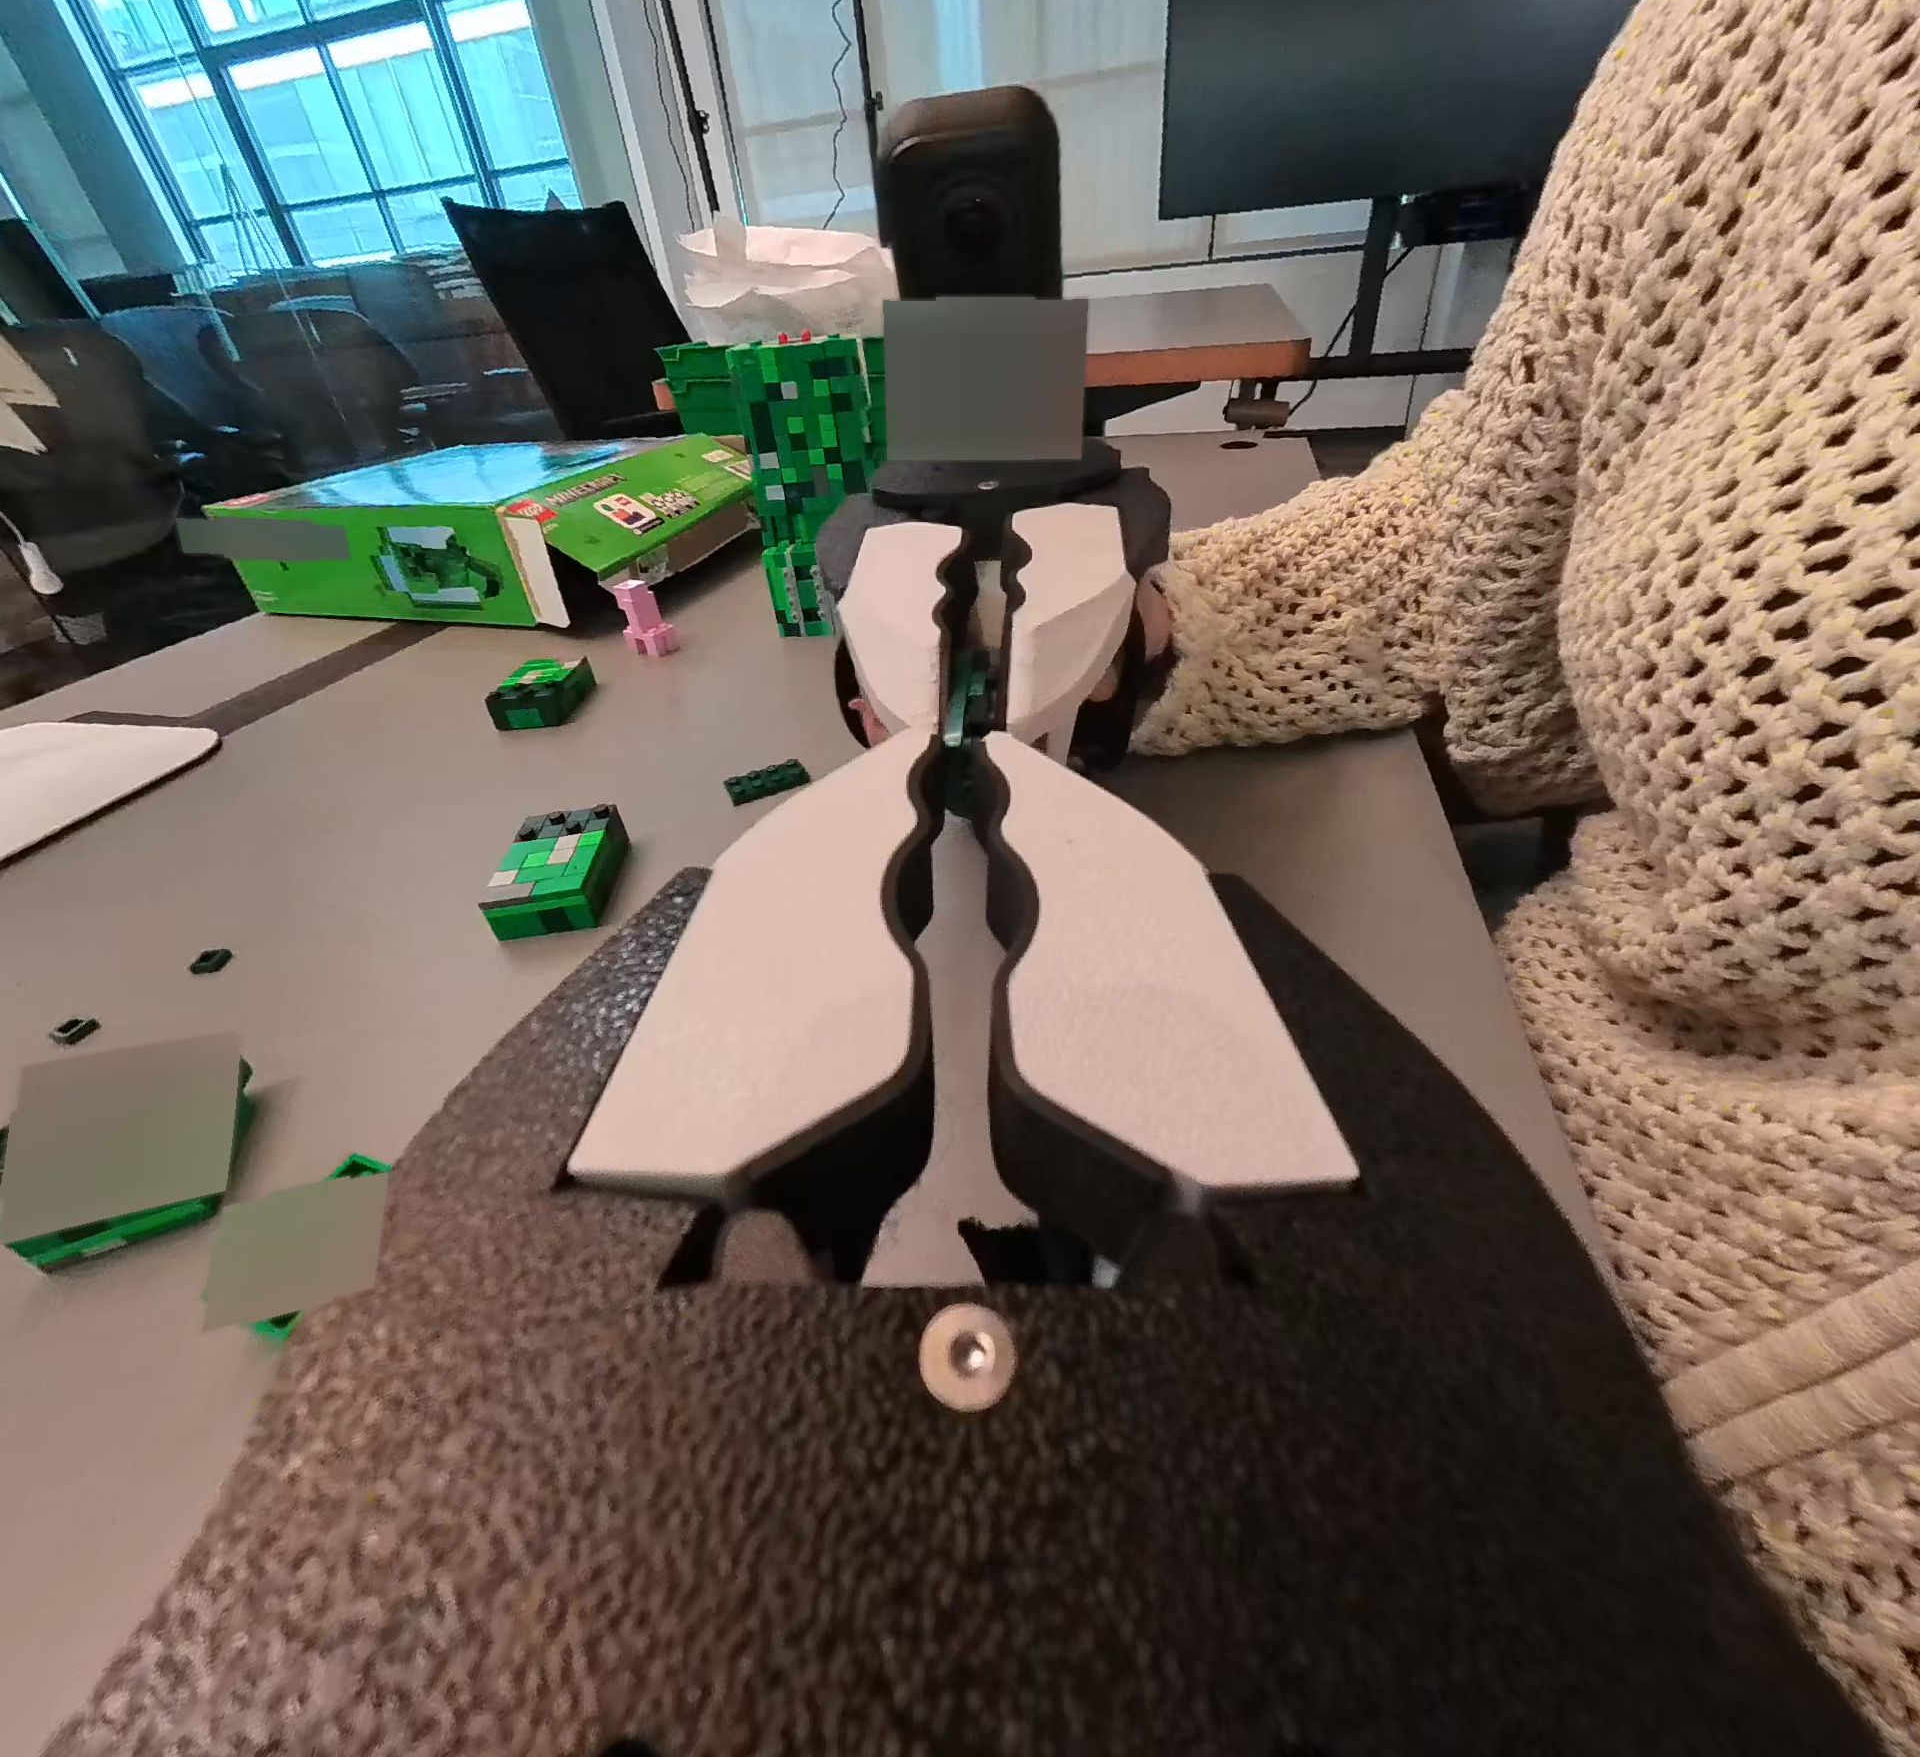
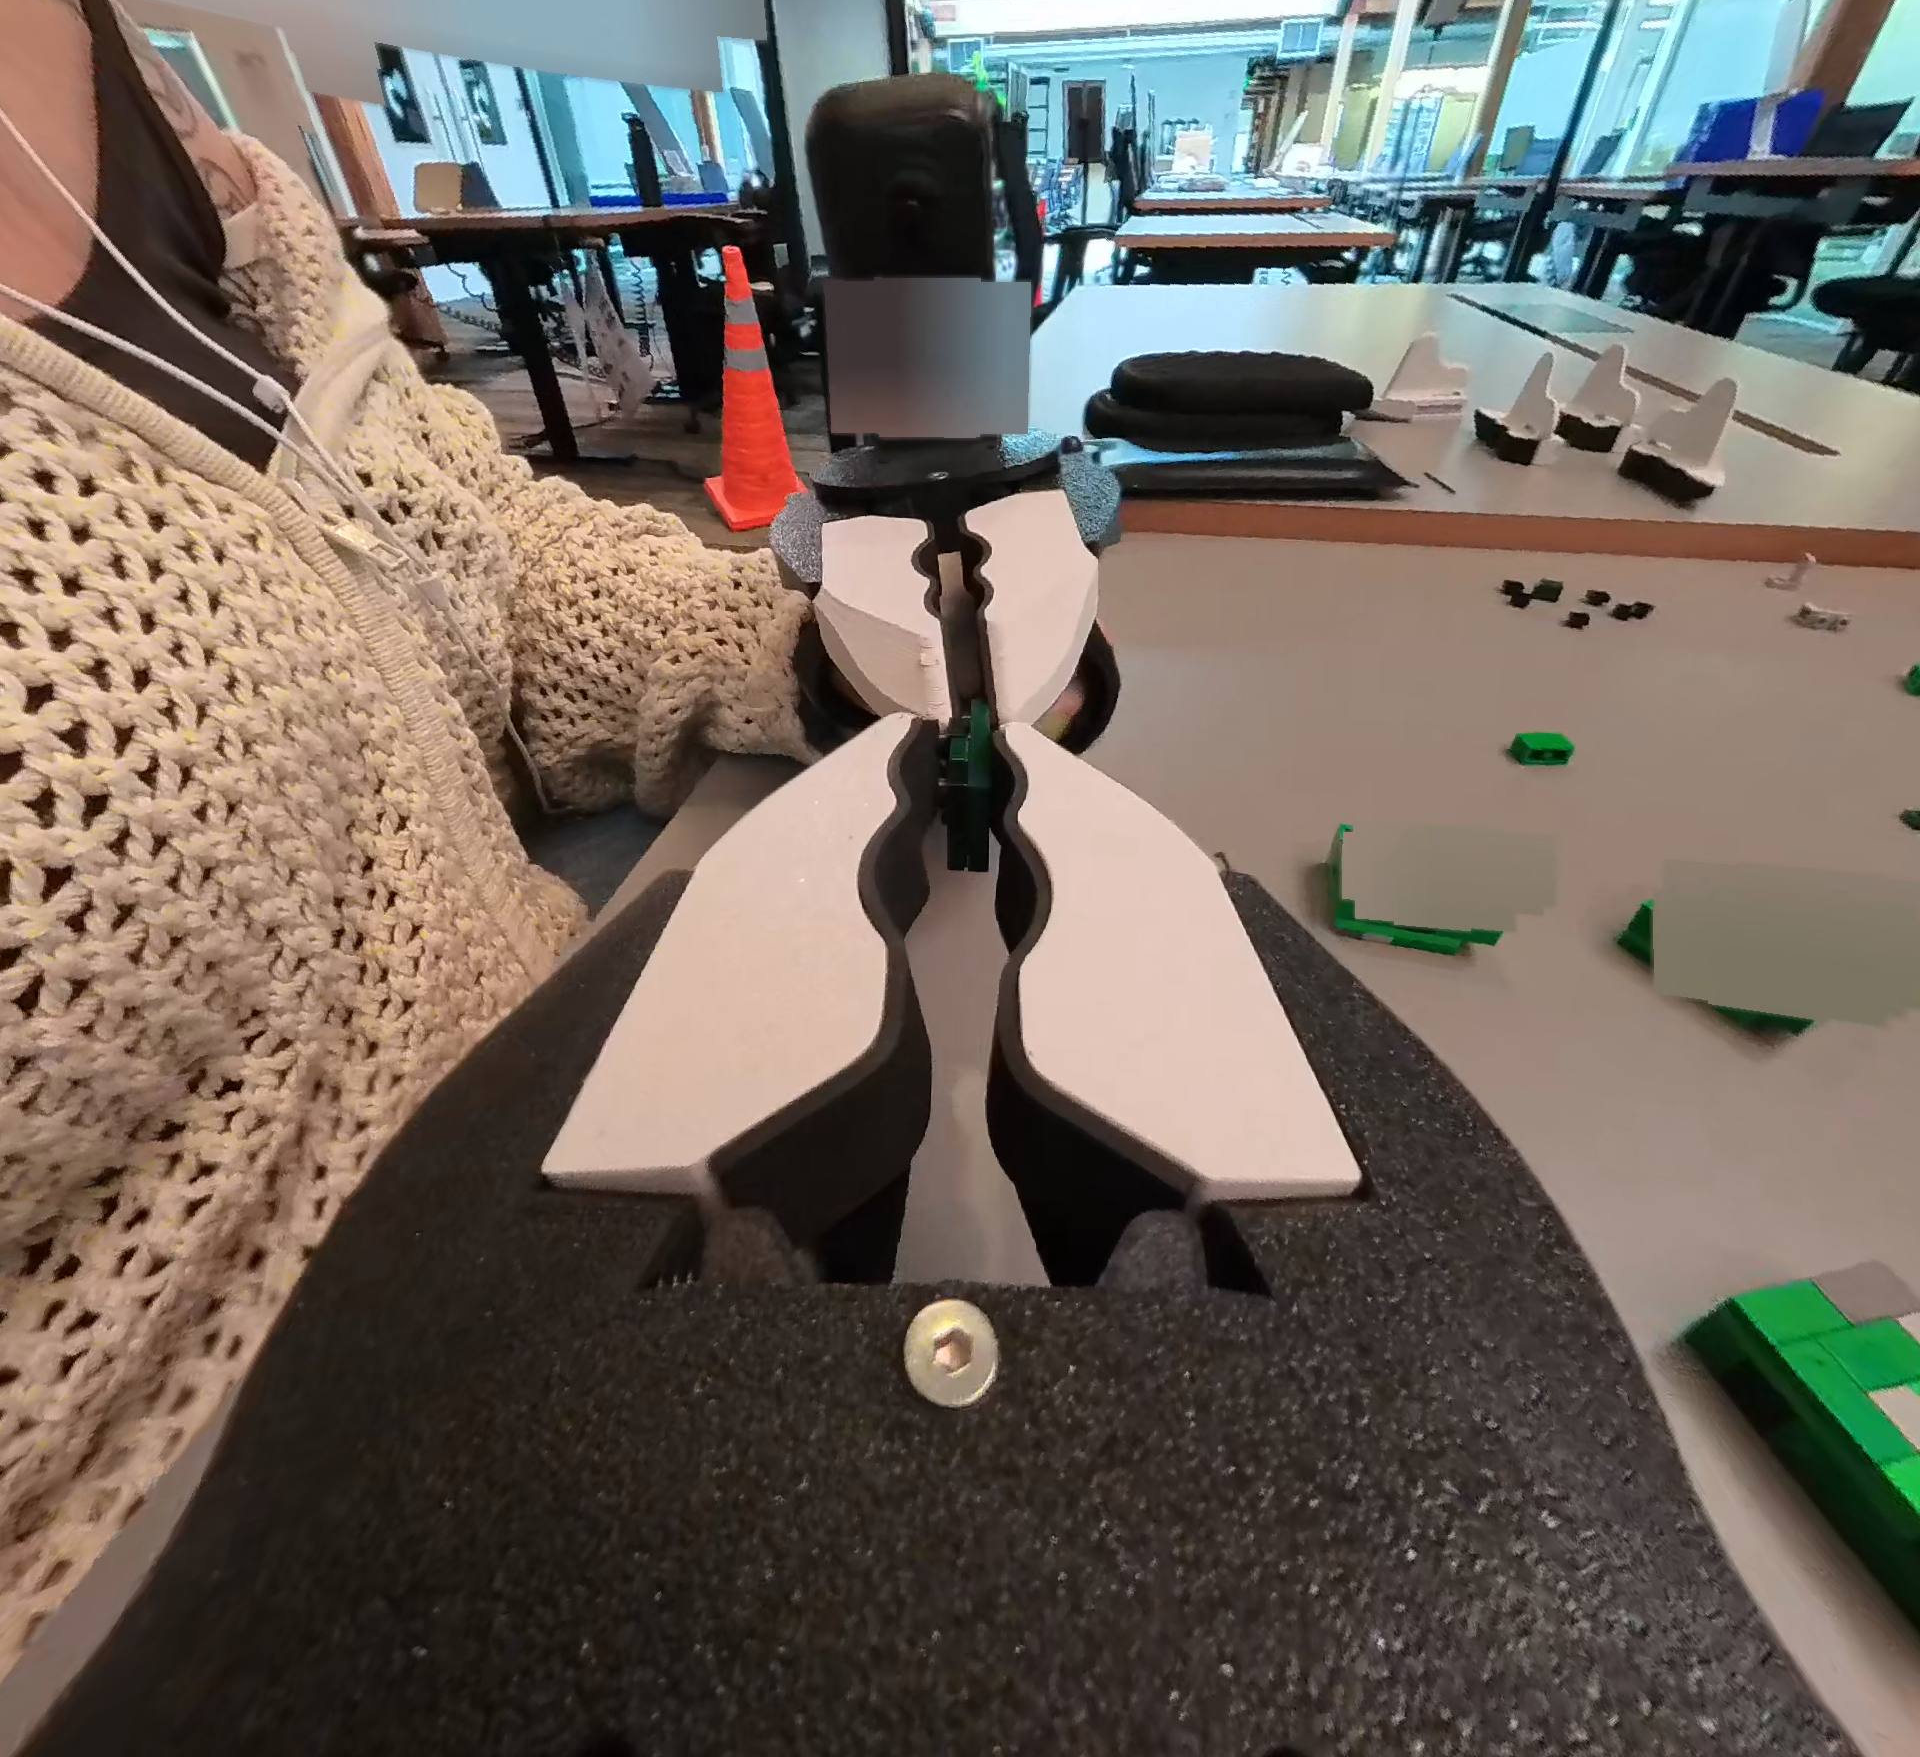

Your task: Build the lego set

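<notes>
My left gripper [image 1: 961, 757] and my right gripper [image 2: 964, 751] meet tip to tip above the grey table's [image 1: 343, 876] near edge. Between them is a small dark green lego piece [image 1: 968, 720], also seen in the right wrist view [image 2: 966, 803]. Each gripper is shut on one end of it. I cannot tell whether it is one piece or two pressed together. The right gripper shows facing me in the left wrist view [image 1: 977, 658], and the left gripper shows in the right wrist view [image 2: 961, 668]. A tall green figure [image 1: 805, 460] stands upright behind.
An open green box [image 1: 468, 544], a pink pig [image 1: 646, 618], two small green blocks [image 1: 556, 876] [image 1: 540, 691], a dark green plate [image 1: 767, 780] and tiny black pieces [image 1: 211, 960] lie on the table. Green builds [image 2: 1392, 918] [image 2: 1818, 1375] and a loose green brick [image 2: 1540, 748] lie right. A knit sleeve [image 1: 1351, 585] is close. My two grippers' fingertips are within a few centimetres of each other.
</notes>
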Available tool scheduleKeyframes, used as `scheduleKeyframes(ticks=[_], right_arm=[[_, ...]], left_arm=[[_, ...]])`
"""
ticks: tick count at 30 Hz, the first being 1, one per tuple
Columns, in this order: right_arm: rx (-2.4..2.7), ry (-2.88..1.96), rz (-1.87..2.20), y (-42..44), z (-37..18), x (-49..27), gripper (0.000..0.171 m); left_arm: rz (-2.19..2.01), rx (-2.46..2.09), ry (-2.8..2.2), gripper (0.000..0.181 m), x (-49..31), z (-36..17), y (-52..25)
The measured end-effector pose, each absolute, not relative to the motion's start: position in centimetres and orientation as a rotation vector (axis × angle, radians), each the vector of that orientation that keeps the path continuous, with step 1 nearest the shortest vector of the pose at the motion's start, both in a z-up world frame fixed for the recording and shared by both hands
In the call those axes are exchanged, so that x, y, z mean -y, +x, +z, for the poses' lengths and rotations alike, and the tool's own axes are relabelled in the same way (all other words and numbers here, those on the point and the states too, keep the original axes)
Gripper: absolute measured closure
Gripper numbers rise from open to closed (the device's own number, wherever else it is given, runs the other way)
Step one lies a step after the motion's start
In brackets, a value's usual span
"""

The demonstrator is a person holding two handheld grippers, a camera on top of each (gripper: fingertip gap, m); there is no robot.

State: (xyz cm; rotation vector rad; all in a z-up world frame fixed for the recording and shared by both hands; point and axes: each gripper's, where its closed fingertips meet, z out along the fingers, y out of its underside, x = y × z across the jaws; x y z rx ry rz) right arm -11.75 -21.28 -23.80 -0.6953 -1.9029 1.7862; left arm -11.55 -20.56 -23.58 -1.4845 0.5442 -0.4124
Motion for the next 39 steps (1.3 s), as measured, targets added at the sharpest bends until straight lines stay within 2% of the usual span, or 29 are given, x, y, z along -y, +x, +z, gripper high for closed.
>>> scheduleKeyframes(ticks=[10,11,13,17,20,22,26,27,32,36,39], right_arm=[[1.889,-0.733,1.86,-11.8,-23.4,21.5,0.162],[1.906,-0.777,1.895,-11.8,-23.5,21.5,0.162],[1.926,-0.875,2.0,-11.7,-23.7,21.5,0.162],[1.914,-1.013,2.188,-11.7,-23.8,21.4,0.162],[1.924,-1.076,2.254,-11.5,-23.9,21.3,0.162],[1.944,-1.116,2.271,-11.5,-24.2,21.6,0.162],[1.946,-1.203,2.319,-11.6,-24.5,21.5,0.163],[1.946,-1.218,2.329,-11.6,-24.6,21.5,0.162],[1.88,-1.254,2.267,-12.4,-24.8,21.0,0.162],[1.781,-1.137,2.091,-13.3,-24.4,19.4,0.143],[1.741,-1.093,1.975,-13.4,-24.3,17.8,0.136]], left_arm=[[-0.274,-0.591,-1.437,0.176,20.7,-23.2,-11.6],[-0.19,-0.609,-1.436,0.173,20.6,-23.3,-11.8],[0.018,-0.661,-1.42,0.155,20.4,-23.4,-12.1],[0.326,-0.814,-1.412,0.144,19.9,-24.8,-11.7],[0.404,-0.849,-1.418,0.151,19.7,-25.2,-11.7],[0.426,-0.843,-1.408,0.165,19.8,-25.0,-11.9],[0.475,-0.865,-1.37,0.16,19.9,-24.8,-11.6],[0.482,-0.884,-1.375,0.165,19.9,-25.0,-11.5],[0.376,-0.814,-1.474,0.165,19.5,-25.4,-12.2],[0.22,-0.673,-1.551,0.165,19.3,-25.4,-13.4],[0.125,-0.591,-1.588,0.165,19.1,-25.4,-14.2]])
